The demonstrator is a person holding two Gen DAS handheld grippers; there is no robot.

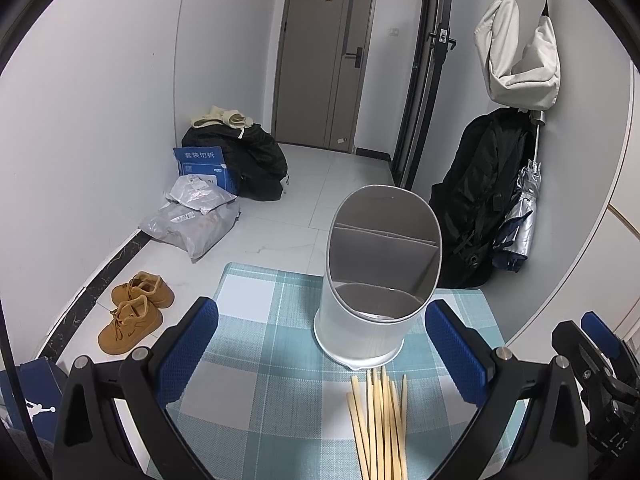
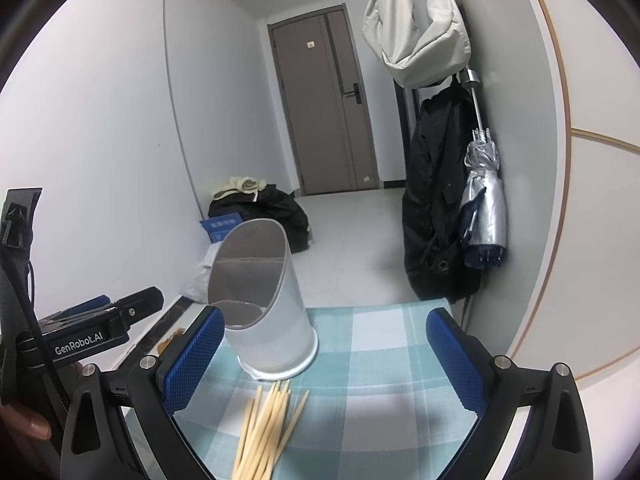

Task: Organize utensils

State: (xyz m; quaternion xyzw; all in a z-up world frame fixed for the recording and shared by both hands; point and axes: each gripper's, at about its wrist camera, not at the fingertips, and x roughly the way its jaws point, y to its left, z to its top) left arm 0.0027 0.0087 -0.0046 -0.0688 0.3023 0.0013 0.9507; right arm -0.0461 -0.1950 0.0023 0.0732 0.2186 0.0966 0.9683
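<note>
Two grippers, left (image 1: 320,344) and right (image 2: 320,344), fingers wide, holding nothing. Chopsticks (image 1: 378,424) lie loose in fan on checked worktop (image 1: 256,320), tips just beside holder (image 1: 376,280). Risk: thin sticks may slip or scatter if pinched off-centre; tall light holder may tip if nudged. Holder upright, divided inside, no utensils visible in it.

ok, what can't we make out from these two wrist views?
- Chopsticks: near ends cut off by the bottom edge in both views; count unclear, they overlap.
- Holder: the divider hides the rear compartments' floor.
- Right claw: in the left wrist view only part shows at the frame edge.
</note>
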